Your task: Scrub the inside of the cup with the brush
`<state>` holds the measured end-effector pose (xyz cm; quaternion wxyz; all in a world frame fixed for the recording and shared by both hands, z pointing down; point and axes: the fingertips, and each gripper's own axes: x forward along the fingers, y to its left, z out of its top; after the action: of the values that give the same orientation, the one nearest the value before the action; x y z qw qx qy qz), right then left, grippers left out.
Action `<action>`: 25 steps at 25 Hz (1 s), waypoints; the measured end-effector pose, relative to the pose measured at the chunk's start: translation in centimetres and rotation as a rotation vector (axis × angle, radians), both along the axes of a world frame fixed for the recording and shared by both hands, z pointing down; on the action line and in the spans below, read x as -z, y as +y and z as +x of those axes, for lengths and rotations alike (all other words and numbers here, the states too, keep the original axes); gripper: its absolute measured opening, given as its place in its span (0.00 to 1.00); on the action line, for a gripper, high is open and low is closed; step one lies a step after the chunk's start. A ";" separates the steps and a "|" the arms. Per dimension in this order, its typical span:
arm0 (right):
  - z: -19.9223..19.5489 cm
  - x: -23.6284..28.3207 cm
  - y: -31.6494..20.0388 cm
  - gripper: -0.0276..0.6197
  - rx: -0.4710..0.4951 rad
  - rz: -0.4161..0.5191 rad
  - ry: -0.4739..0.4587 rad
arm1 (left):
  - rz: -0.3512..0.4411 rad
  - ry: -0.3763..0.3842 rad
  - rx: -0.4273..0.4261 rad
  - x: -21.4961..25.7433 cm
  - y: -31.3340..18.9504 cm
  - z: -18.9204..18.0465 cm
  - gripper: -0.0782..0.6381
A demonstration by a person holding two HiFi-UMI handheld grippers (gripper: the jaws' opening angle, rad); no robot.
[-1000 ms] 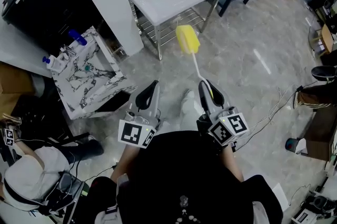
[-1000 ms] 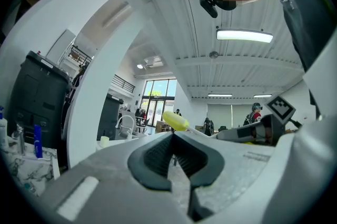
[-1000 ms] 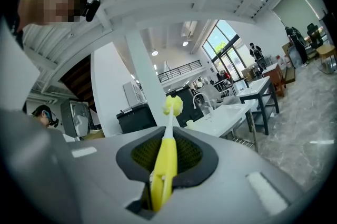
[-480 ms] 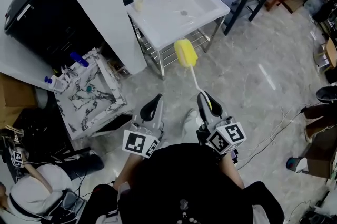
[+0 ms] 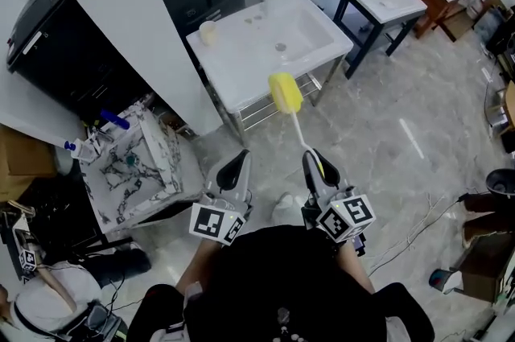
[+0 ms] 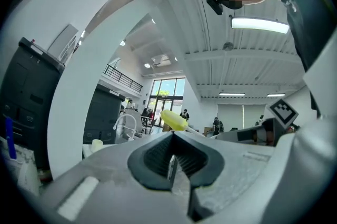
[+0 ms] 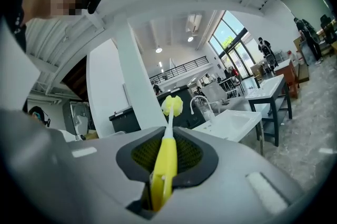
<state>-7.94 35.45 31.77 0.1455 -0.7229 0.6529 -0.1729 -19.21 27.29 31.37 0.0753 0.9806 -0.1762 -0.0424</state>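
My right claw [image 5: 315,158] grips the brush [image 5: 285,92] handle; my left claw [image 5: 233,168] is closed, empty. Well ahead, the cup [image 5: 208,32] stands on the white sink [image 5: 241,67] edge. Open marble floor [image 5: 394,115] lies rightward.

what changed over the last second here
The person has moved toward the sink, which now sits lower and nearer in the head view, the cup on its rim with it. Nothing was taken or let go: the right gripper stays shut on the brush, and the left gripper stays shut and empty.
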 end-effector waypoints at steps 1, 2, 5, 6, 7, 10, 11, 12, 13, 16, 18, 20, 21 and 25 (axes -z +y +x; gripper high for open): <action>1.1 0.0 -0.3 0.10 0.005 0.000 0.001 | 0.004 0.002 0.006 0.1 -0.3 1.1 0.11; 2.2 0.1 -0.7 0.10 0.012 0.001 0.002 | 0.007 0.004 0.013 0.2 -0.6 2.1 0.11; 5.3 0.2 -1.6 0.10 0.039 0.005 0.008 | 0.009 0.005 0.043 0.3 -1.4 5.0 0.11; 6.2 0.2 -1.8 0.10 0.049 0.007 0.008 | 0.009 0.004 0.053 0.3 -1.5 5.8 0.11; 7.1 0.2 -2.0 0.11 0.056 0.008 0.007 | 0.009 0.004 0.064 0.3 -1.6 6.6 0.11; 9.4 0.1 -2.5 0.10 0.067 0.014 0.006 | 0.010 0.002 0.088 0.2 -2.0 8.2 0.11; 9.9 0.0 -2.7 0.11 0.070 0.015 0.007 | 0.011 -0.001 0.096 0.1 -2.2 8.6 0.11; 10.3 0.0 -2.8 0.11 0.073 0.016 0.007 | 0.012 -0.003 0.103 0.1 -2.4 8.9 0.11; 10.8 0.0 -3.0 0.11 0.075 0.015 0.007 | 0.012 -0.006 0.112 0.0 -2.6 9.2 0.11; 12.0 -0.3 -3.0 0.11 0.075 0.013 -0.001 | 0.005 -0.009 0.134 0.0 -3.2 9.9 0.11; 12.9 -0.6 -3.1 0.11 0.069 0.010 -0.004 | 0.003 -0.011 0.142 0.0 -3.6 10.3 0.11; 13.7 -0.7 -3.4 0.11 0.061 0.008 -0.004 | 0.007 -0.014 0.144 -0.1 -4.0 10.9 0.11; 14.0 -0.8 -3.5 0.11 0.060 0.008 -0.001 | 0.008 -0.016 0.143 -0.2 -4.3 11.1 0.11; 15.3 -1.2 -4.0 0.11 0.044 0.001 0.003 | 0.000 -0.022 0.134 -1.1 -5.2 12.5 0.11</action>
<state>7.39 31.47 32.97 0.1409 -0.7086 0.6690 -0.1745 -6.71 22.09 32.49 0.0702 0.9670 -0.2421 -0.0367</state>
